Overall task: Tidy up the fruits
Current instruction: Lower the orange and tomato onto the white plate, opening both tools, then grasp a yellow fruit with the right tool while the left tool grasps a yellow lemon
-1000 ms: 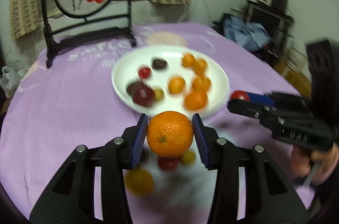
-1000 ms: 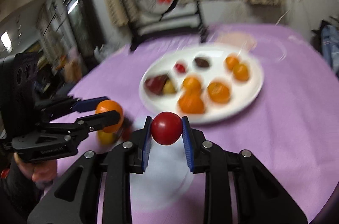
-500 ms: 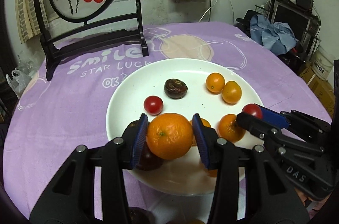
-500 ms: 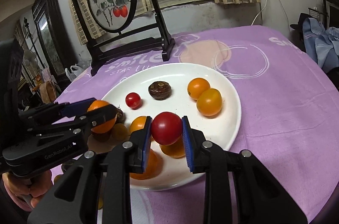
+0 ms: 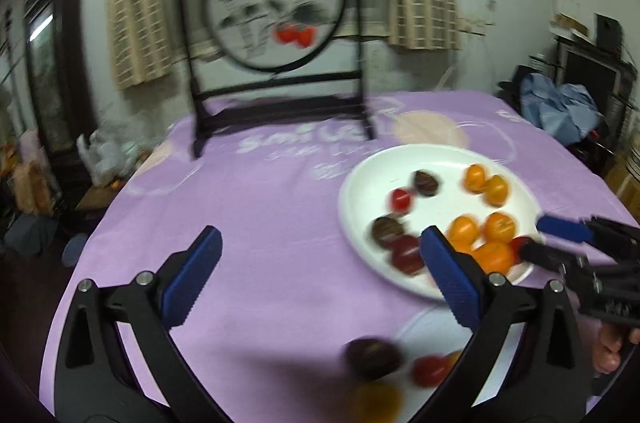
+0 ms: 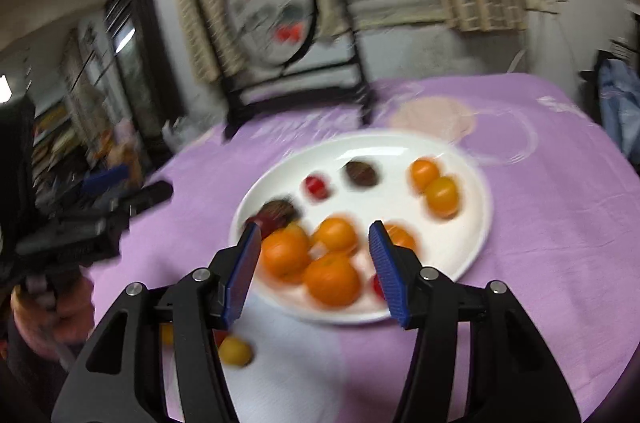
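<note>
A white plate [image 5: 368, 183] [image 6: 392, 159] on the purple cloth holds several oranges, small yellow-orange fruits, dark fruits and red tomatoes. My left gripper [image 5: 320, 279] is left of the plate, its jaws opening wide with nothing between them. My right gripper [image 6: 314, 275] hangs over the plate's near side, its jaws opening. Oranges [image 6: 332, 277] lie on the plate below the gap, untouched by the pads. A red tomato [image 6: 377, 285] rests on the plate by the right fingertip. In the left wrist view the right gripper [image 5: 556, 241] reaches over the plate's right rim.
Loose fruits lie on the cloth near me: a dark one [image 5: 372, 359], a red one [image 5: 430, 371], a yellow-orange one [image 5: 378, 399] [image 6: 236, 351]. A black-framed round screen [image 5: 276, 7] stands at the back of the table. A person's hand [image 6: 52, 307] holds the left gripper.
Both grippers let go of their fruit over the plate: the left released the orange and swung left off the plate, the right released the red tomato. Both jaws spread apart.
</note>
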Tool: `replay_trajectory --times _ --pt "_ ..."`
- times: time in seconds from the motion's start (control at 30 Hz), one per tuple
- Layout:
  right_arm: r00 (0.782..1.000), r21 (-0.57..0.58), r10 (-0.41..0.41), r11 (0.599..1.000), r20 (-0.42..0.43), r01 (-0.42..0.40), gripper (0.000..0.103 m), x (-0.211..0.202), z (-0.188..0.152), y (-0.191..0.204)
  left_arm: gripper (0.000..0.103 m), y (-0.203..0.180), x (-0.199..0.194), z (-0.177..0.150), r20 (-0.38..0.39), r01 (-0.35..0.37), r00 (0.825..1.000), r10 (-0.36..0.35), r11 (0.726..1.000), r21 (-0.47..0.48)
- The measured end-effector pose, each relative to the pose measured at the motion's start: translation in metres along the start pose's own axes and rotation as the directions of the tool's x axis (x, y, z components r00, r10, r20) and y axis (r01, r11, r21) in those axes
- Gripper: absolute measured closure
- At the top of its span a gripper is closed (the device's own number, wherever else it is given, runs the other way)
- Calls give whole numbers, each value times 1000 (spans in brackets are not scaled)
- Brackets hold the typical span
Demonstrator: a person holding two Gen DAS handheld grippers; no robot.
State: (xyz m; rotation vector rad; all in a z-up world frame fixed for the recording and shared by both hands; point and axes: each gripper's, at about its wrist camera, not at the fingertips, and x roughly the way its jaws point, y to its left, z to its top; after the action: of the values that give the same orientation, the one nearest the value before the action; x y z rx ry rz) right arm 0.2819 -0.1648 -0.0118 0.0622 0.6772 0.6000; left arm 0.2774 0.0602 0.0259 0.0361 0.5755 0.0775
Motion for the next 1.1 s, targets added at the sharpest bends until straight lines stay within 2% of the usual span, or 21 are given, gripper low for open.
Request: replay_trajectory --times 0.13,0.2,0.33,0.53,0.73,0.9,1.1 --pt "981 -111 68 990 -179 -88 46 25 -22 32 2 30 5 -21 -86 -63 995 56 995 -83" --pt "974 -185 55 978 -222 -97 46 30 -32 45 2 38 7 -26 -120 -65 991 52 992 -109" --pt "960 -262 59 956 -273 -133 46 32 -41 62 2 41 1 -28 -105 -68 993 57 992 -108" --pt "955 -319 22 940 -297 -121 47 37 -51 66 2 32 -1 -32 -100 -75 993 69 996 -54" --pt "957 -336 5 936 -290 -107 48 40 -53 67 2 31 0 -32 -107 -67 992 61 996 -56" --pt "953 -341 -12 935 -304 -97 60 45 -56 67 2 31 0 -34 -113 -71 992 64 996 -62" --pt "954 -349 -14 932 -300 -96 65 46 -57 68 2 29 1 -34 -113 -76 991 71 996 -45"
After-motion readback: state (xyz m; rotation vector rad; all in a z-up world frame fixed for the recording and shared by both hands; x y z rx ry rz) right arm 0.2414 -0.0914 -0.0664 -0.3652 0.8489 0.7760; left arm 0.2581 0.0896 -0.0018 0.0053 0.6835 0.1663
